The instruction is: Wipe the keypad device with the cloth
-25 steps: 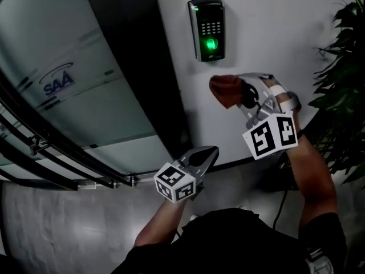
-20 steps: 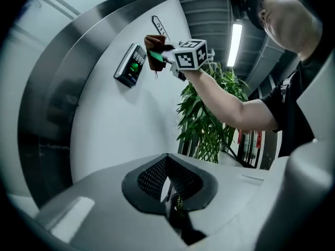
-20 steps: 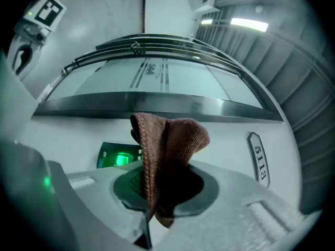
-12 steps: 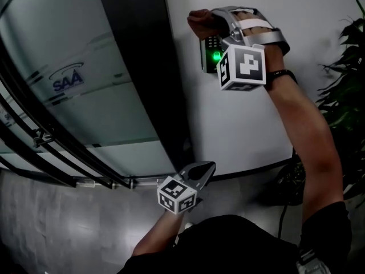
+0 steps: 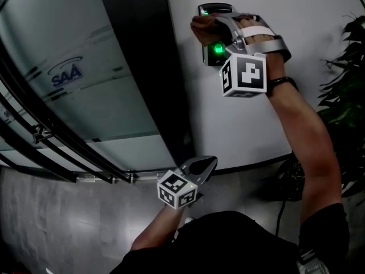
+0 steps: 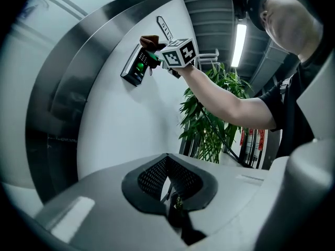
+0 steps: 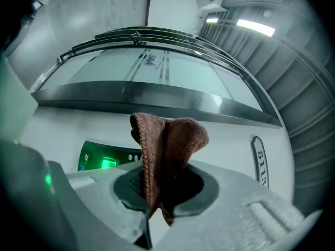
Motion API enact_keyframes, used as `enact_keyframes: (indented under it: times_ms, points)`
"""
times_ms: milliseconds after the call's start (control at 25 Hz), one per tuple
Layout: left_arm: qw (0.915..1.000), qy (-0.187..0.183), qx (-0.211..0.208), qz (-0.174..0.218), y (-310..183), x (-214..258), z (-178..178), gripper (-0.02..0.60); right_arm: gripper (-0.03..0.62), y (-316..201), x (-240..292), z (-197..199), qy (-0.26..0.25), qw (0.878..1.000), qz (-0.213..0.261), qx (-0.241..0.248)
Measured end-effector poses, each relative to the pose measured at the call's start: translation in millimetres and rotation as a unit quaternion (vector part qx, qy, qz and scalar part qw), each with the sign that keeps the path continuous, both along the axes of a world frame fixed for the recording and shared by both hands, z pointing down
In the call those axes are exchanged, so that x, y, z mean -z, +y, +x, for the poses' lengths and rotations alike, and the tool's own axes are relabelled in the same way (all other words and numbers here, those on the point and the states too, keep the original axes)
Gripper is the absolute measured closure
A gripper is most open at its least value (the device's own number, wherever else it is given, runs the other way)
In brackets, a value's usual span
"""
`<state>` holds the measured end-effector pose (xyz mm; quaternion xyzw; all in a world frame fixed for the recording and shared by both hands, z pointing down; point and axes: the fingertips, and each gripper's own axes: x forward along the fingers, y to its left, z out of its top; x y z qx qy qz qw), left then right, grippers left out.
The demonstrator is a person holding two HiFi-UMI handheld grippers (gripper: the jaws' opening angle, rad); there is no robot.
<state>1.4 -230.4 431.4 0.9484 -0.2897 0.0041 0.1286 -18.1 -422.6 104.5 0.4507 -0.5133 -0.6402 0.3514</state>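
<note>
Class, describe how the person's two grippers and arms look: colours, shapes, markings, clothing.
The left gripper and right gripper have pale grey tapering bodies with black mesh-textured pads. Each carries a white cube printed with black square markers. White straps cross the right hand. The person wears a black short-sleeved top and a dark wristband on the right wrist.

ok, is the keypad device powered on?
On. A green light glows on the keypad device, just below the cloth held over it; the right gripper view shows the same glow.
</note>
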Motion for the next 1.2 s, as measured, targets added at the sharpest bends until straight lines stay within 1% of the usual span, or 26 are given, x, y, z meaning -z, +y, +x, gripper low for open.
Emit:
enact_keyframes:
  times_ms: [360, 640, 800, 960, 1200]
  points:
    - [1.0, 0.003, 0.004, -0.004, -1, -1, -4, 0.565, 0.546, 0, -33, 2, -0.007, 1.0, -0.029, 0.001]
    - [1.0, 0.004, 0.004, -0.005, 0, -1, -5, 0.565, 0.546, -1, -63, 0, 0.004, 0.999, -0.045, -0.001]
    - [1.0, 0.003, 0.003, -0.007, 0, -1, -4, 0.565, 0.546, 0, -76, 0, -0.004, 0.998, -0.057, 0.002]
    - [1.0, 0.004, 0.004, -0.007, 0, -1, -4, 0.565, 0.546, -3, -98, 2, 0.003, 0.997, -0.078, -0.003]
    - [0.9999, 0.006, 0.005, -0.007, 0, -1, -5, 0.565, 0.546, -1, -109, 3, -0.006, 0.997, -0.083, -0.001]
